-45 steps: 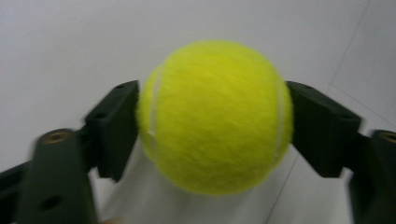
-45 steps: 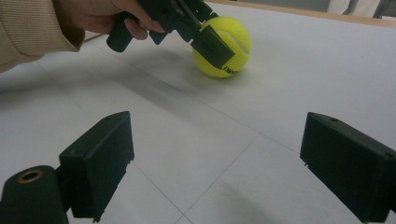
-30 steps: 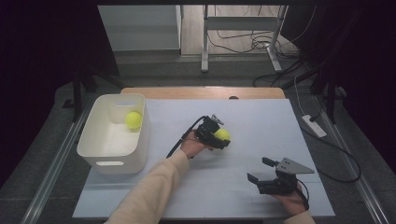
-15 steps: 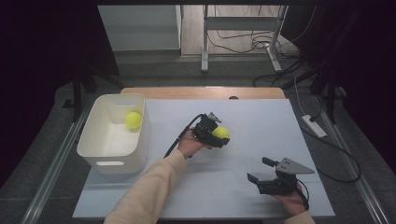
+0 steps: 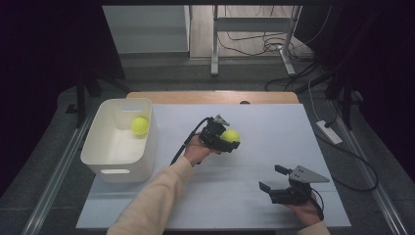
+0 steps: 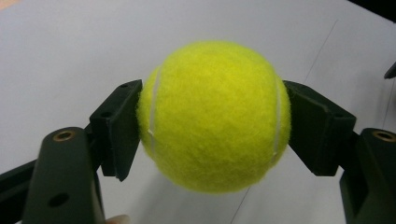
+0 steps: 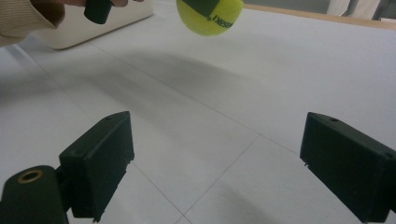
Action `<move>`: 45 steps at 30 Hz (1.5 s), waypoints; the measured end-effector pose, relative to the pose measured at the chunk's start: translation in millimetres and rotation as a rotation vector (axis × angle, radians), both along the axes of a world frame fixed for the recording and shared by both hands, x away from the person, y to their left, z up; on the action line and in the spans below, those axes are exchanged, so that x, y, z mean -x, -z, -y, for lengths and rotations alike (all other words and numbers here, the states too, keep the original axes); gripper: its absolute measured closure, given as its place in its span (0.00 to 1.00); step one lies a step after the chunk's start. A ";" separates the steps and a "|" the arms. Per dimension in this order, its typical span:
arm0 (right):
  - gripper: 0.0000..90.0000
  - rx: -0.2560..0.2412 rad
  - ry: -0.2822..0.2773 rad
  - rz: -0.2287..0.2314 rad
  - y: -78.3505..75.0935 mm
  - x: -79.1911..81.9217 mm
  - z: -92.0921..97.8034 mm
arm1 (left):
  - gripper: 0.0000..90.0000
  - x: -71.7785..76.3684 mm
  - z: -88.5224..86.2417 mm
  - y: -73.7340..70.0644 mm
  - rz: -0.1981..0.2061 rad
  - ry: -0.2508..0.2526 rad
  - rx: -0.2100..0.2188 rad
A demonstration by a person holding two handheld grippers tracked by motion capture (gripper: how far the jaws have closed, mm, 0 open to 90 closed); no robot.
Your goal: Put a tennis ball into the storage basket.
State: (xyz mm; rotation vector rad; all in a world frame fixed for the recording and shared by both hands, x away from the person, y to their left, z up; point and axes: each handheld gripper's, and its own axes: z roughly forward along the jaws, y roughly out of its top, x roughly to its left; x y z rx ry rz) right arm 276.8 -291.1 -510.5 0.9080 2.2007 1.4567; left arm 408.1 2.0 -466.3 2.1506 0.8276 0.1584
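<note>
- White bin [image 5: 119, 159] at nine o'clock on the bench [image 5: 274, 127]; a second ball [image 5: 140, 126] lies in its far corner
- Left tongs [image 5: 229, 139] near the centre, clamped on a yellow tennis ball [image 5: 230, 135]; both pads press its sides, the ball lifted clear of the bench
- Right tongs [image 5: 272, 181] at five o'clock, jaws spread wide, holding nothing, well apart from the held ball

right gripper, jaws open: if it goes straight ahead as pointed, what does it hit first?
Probably bare table. The right gripper aims roughly at the held tennis ball, which hangs higher; depth is unclear.
</note>
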 end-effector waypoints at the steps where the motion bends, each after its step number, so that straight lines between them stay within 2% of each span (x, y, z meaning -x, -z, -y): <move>1: 0.11 0.000 0.000 0.000 0.0 0.0 0.0 | 0.30 0.0 0.0 0.0 0.000 0.000 0.000; 7: 0.11 0.001 0.001 0.003 -0.3 0.3 -0.2 | 0.30 4.8 -4.7 -9.3 0.026 -0.008 0.025; 12: 0.11 -0.001 0.005 0.004 -0.6 0.5 0.0 | 0.29 8.0 -9.1 -14.3 0.028 -0.026 0.062; 21: 0.11 0.002 0.004 0.006 -0.8 0.8 -0.2 | 0.29 13.5 -19.7 -24.6 0.052 -0.040 0.074; 26: 0.11 -0.017 0.004 0.002 -1.7 1.0 0.5 | 0.29 16.7 -23.7 -28.1 0.063 -0.050 0.089; 31: 0.11 -0.008 0.002 0.004 -1.3 0.9 0.1 | 0.29 20.2 -27.5 -32.3 0.080 -0.049 0.093; 34: 0.11 -0.007 0.005 0.004 -1.3 1.0 0.4 | 0.29 22.3 -32.8 -37.6 0.070 -0.040 0.124; 36: 0.11 -0.010 0.007 0.005 -1.4 1.0 0.5 | 0.29 23.2 -33.5 -38.8 0.073 -0.040 0.131; 45: 0.11 -0.004 0.003 0.008 -1.2 1.2 0.0 | 0.29 31.0 -44.2 -50.6 0.115 -0.055 0.139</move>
